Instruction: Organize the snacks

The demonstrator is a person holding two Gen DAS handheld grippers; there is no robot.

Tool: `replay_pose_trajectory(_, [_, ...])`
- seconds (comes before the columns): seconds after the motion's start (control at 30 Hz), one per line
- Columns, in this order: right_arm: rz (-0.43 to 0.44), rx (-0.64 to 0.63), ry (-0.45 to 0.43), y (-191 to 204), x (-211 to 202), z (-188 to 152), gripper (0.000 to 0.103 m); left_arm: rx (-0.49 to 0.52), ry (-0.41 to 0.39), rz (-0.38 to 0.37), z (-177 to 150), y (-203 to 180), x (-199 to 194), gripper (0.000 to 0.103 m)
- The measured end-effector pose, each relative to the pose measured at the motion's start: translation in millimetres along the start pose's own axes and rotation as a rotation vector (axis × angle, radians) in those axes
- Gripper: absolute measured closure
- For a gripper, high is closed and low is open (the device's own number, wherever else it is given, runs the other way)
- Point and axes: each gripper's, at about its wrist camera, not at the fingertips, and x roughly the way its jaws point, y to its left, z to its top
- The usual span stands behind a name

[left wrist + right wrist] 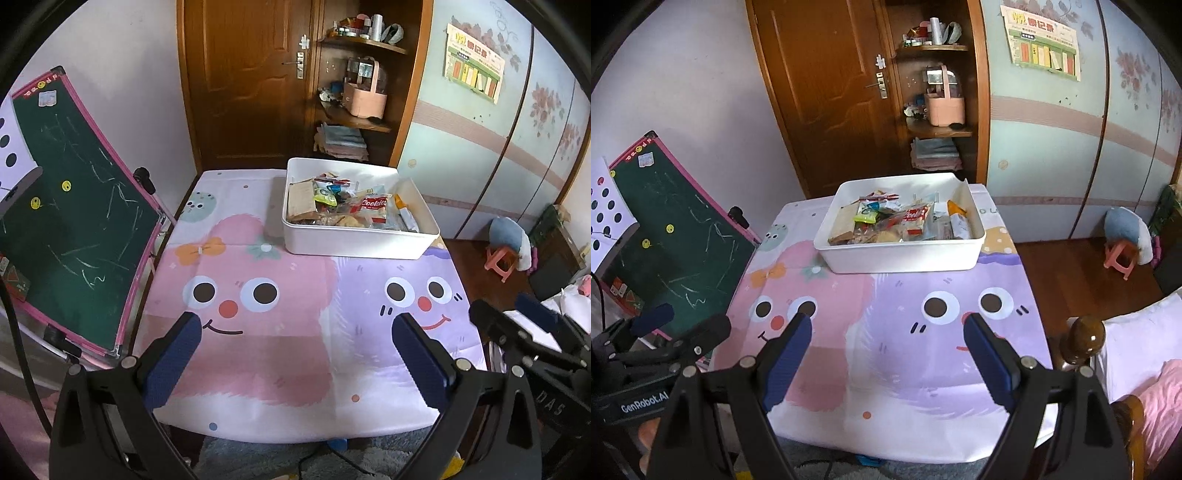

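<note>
Left to right from my two wrist views.

At 9 o'clock: a green chalkboard in a pink frame leans beside the bench, which wears a cartoon cloth, pink face left, purple face right.

Left gripper: I see its jaws spread wide with nothing between them, hovering over the near edge of the bench, above the pink face's smile. The right view catches it at 8 o'clock, off the bench's left side.

At 12 o'clock, far side of the bench: white bin, sitting flat on the cloth. The snacks are all inside it, a loose heap of wrappers; I can read a red "Cookies" packet on top, a brown packet at the bin's left end. Both grippers are well apart from the bin.

Right gripper: jaws wide, empty, over the purple face. From the left view it shows at 4 o'clock.

Beyond the bin: wooden door, corner shelf with a pink basket. At 3 o'clock on the floor, a pink stool.
</note>
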Motion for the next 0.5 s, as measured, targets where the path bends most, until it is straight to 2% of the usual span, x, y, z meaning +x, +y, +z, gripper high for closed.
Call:
replay_pose_trajectory(0.13, [-0.003,-0.002,-0.001,0,1,-3,0.018,0.01,-0.006,0.03,-1,-3,2,0.0])
replay_pose_trajectory(0.33, [-0.017,-0.013,-0.022,-1,2,-5,0.018,0.006,0.003,0.038,-3,-3,8,0.0])
replay_pose_trajectory(0.5, [-0.009,-0.015,-0.005,0,8,-7,0.018,0.002,0.009,0.048,-4,-3,14,0.0])
